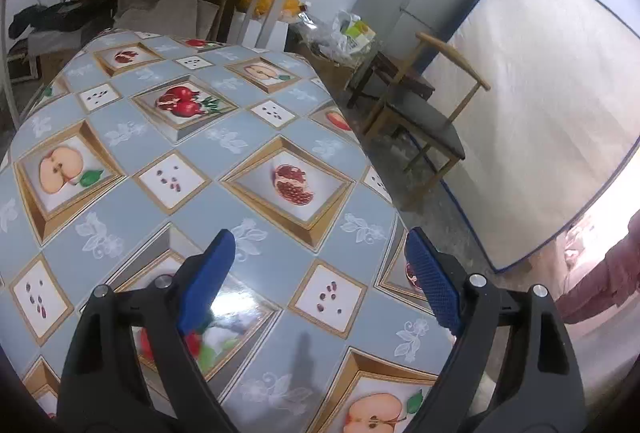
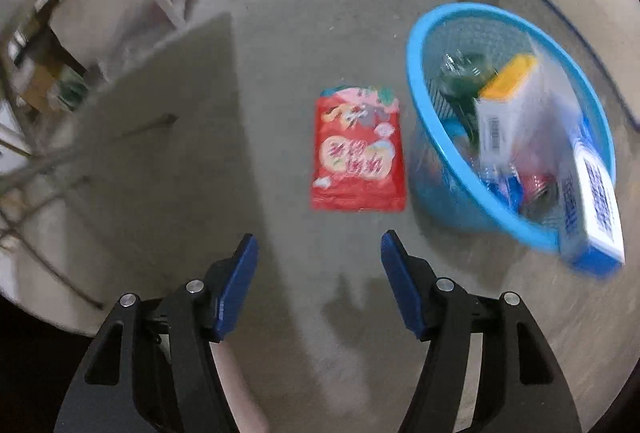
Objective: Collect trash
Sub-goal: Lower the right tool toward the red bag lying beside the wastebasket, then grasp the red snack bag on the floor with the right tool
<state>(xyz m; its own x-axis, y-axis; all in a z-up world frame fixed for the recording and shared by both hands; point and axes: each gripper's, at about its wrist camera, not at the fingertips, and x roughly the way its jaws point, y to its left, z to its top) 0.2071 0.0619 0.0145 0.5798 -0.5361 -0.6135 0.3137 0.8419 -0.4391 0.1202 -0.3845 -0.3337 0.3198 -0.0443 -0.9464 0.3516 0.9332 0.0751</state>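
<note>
Concrete floor (image 2: 280,45) under dim light, grit across it, table shadow over its left half. Blue mesh basket (image 2: 472,217) standing on that floor at right, already loaded: a white carton with a yellow end (image 2: 508,101), a blue-and-white box (image 2: 596,201) leaning over the near rim, a dark green bottle (image 2: 460,77) deeper in, clear film over the lot. Red snack wrapper (image 2: 358,153) lying flat on the floor just beside the basket's left wall, not yet collected.

Right hand-held gripper (image 2: 316,281) angled steeply down, jaws apart with nothing between them, wrapper ahead of the tips and slightly right of centre. Left hand-held gripper (image 1: 320,285) over the counter (image 1: 120,137) with its fruit-print oilcloth, jaws spread wide and empty; no trash visible on that stretch of cloth.

Likely trouble: a thin wrapper flat against rough concrete, with no raised edge offered to the pads. Tips scraping grit or sliding the packet away rather than pinching it, should the descent land flat on its face. A closing off to the left, catching only a corner and dropping it short of the rim. A lifting arm brushing the overhanging blue-and-white box and tipping it out, or nudging the light basket. Motion blur across the basket side pointing to a fast approach, hence a risk of overshoot.
</note>
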